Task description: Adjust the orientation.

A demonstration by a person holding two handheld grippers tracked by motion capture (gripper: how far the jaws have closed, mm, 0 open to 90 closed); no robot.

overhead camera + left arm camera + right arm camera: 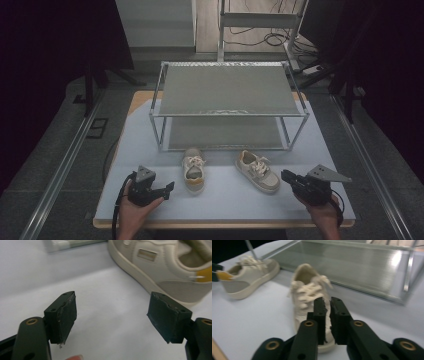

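Observation:
Two cream sneakers lie on the pale table in front of a metal rack (227, 90). The left shoe (193, 170) has a yellow heel tab and points its toe at the rack. My left gripper (170, 187) is just left of it, low over the table. Its jaws stand open with nothing between them, and the shoe's side (170, 267) shows past the left gripper (112, 305). The right shoe (257, 171) lies at an angle. My right gripper (284, 175) is shut and empty, just right of it. Its tips (329, 302) point at the laced shoe (307, 290).
The rack has two grey shelves; the lower one (352, 262) sits just behind the shoes. A person's hands hold both grippers near the table's front edge (225, 222). Dark curtains and floor rails flank the table.

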